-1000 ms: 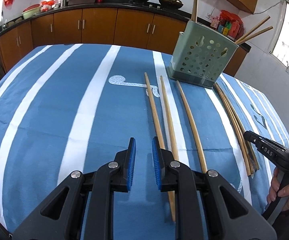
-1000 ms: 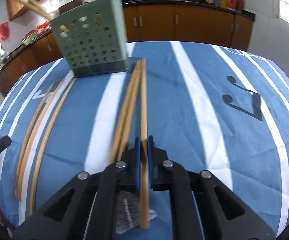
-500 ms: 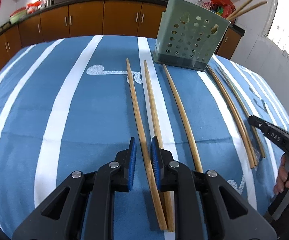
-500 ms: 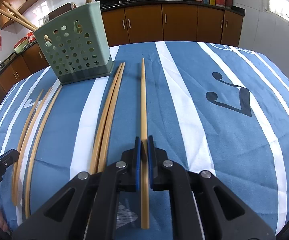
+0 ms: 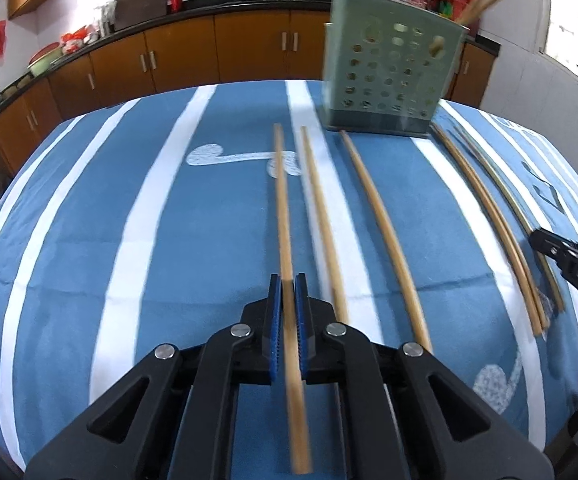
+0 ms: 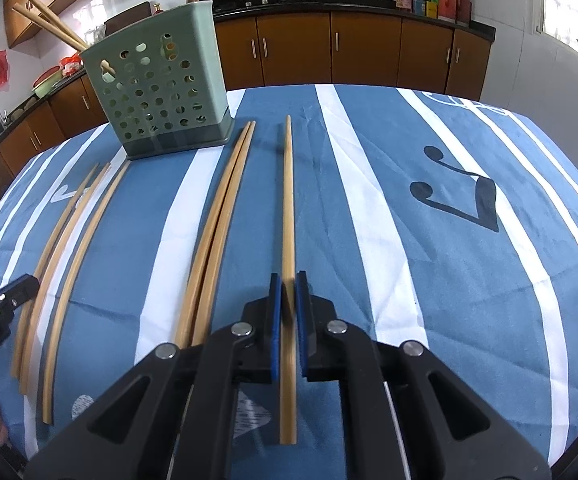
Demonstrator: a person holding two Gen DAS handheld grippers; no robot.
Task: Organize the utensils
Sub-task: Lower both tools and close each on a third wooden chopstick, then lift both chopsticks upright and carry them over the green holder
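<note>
Long wooden chopsticks lie on a blue and white striped cloth in front of a green perforated holder (image 5: 393,80), which also shows in the right wrist view (image 6: 161,92) with several chopsticks standing in it. My left gripper (image 5: 288,292) is shut on the leftmost chopstick (image 5: 283,208). Two more chopsticks (image 5: 377,216) lie just right of it. My right gripper (image 6: 288,290) is shut on a single chopstick (image 6: 287,192). A pair of chopsticks (image 6: 225,208) lies to its left.
The table (image 6: 469,280) carries the striped cloth with note prints. Wooden kitchen cabinets (image 5: 177,56) and a counter with pans run along the back. The right gripper's tip (image 5: 569,260) shows at the left view's right edge, the left gripper's tip (image 6: 5,296) at the right view's left edge.
My left gripper moved over the leftmost chopstick and closed on it. My right gripper kept its chopstick and drew it clear of the pair.
</note>
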